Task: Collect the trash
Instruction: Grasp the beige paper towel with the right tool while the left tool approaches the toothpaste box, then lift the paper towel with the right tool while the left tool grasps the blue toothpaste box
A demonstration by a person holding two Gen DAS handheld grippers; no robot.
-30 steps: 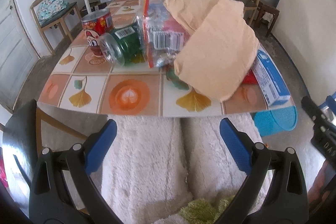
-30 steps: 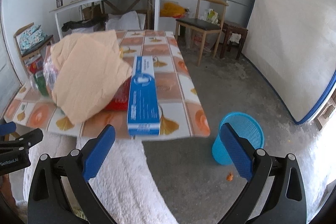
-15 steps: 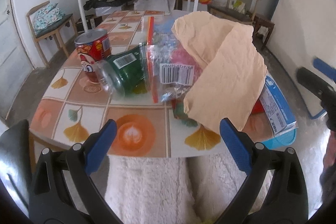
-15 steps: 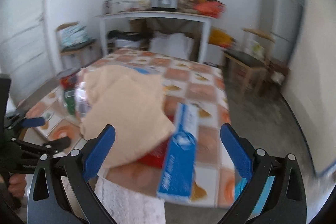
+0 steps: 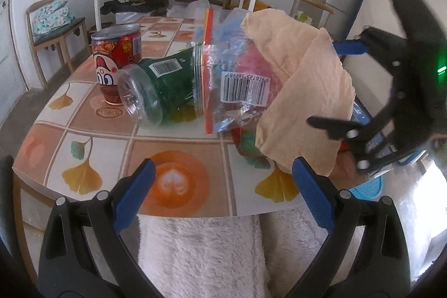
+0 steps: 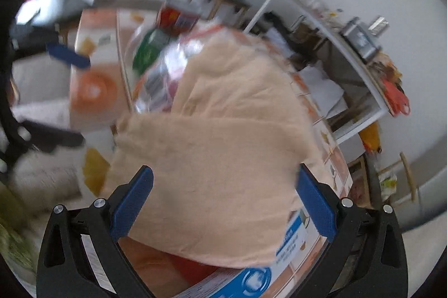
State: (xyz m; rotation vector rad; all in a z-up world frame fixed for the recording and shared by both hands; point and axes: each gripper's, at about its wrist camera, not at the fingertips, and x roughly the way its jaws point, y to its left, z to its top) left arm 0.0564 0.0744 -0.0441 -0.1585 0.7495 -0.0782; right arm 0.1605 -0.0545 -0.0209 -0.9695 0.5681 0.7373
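Can sharp leftward, blurred rightward

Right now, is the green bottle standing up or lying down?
Lying down. The green bottle rests on its side on the table, clear base toward the camera, beside the upright red can.

Crumpled peach paper draped over clear barcoded plastic bag at 1 o'clock; green bottle lying sideways at 11; red can upright behind it; blue box under paper.
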